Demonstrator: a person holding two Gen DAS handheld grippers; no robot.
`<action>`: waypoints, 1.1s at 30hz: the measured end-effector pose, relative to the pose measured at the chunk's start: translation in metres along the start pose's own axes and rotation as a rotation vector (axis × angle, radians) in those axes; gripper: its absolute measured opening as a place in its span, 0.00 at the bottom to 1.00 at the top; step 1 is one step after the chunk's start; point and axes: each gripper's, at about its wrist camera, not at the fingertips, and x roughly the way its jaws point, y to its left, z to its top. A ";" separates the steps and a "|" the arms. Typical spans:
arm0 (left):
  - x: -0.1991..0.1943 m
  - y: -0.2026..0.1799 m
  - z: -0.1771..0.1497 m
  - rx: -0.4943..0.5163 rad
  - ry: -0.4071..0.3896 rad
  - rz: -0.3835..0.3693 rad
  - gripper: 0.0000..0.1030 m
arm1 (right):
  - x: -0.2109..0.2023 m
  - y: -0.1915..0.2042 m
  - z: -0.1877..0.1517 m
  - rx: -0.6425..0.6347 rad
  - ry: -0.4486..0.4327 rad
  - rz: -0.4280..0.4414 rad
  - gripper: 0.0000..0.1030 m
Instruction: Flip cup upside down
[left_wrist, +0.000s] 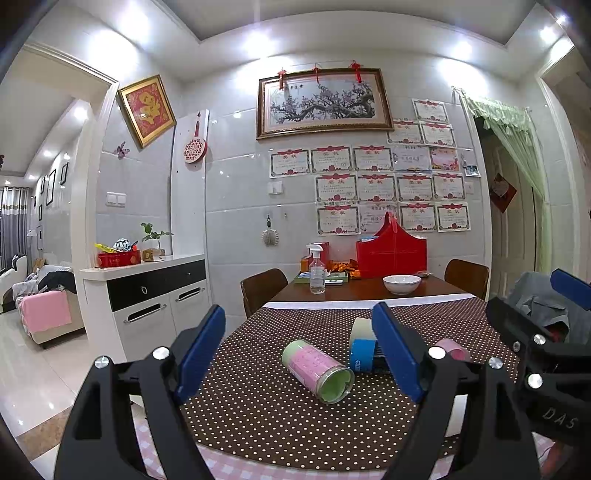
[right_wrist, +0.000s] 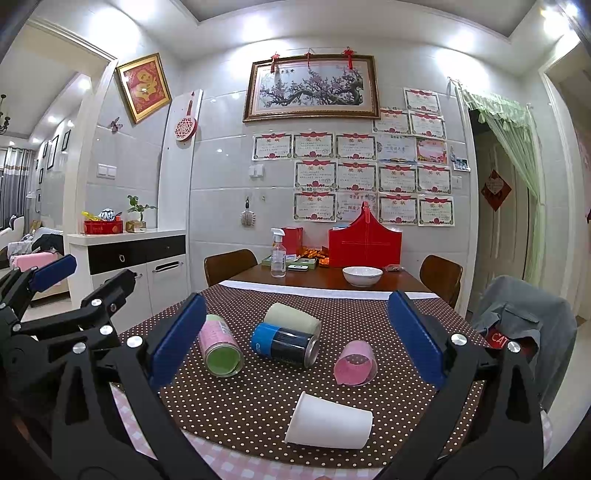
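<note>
Several cups lie on their sides on the polka-dot mat (right_wrist: 258, 402). A white paper cup (right_wrist: 328, 424) lies nearest in the right wrist view. A small pink cup (right_wrist: 355, 363), a blue-and-black can-like cup (right_wrist: 284, 343), a beige cup (right_wrist: 291, 317) and a pink-and-green cup (right_wrist: 219, 350) lie behind it. My right gripper (right_wrist: 295, 339) is open and empty above the mat's near edge. My left gripper (left_wrist: 306, 354) is open and empty, with the pink-and-green cup (left_wrist: 317, 371) between its fingers in view but farther off. The blue cup (left_wrist: 362, 356) is partly hidden by the right finger.
The dining table (right_wrist: 332, 284) holds a white bowl (right_wrist: 362, 276), a spray bottle (right_wrist: 277, 254), a red box (right_wrist: 365, 242) and a tray (right_wrist: 288, 263) at the far end. Chairs (right_wrist: 229, 266) stand on both sides; one on the right carries grey clothes (right_wrist: 524, 314). A white cabinet (right_wrist: 125, 266) stands left.
</note>
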 end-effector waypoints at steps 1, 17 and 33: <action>0.001 -0.001 -0.002 0.000 0.000 0.000 0.78 | -0.001 0.004 0.001 0.000 0.000 0.000 0.94; -0.004 0.003 0.002 0.010 -0.004 0.024 0.78 | -0.001 0.004 -0.003 0.003 0.002 0.003 0.94; -0.002 0.000 0.003 0.012 -0.006 0.028 0.78 | 0.004 0.003 -0.008 0.006 0.006 0.003 0.94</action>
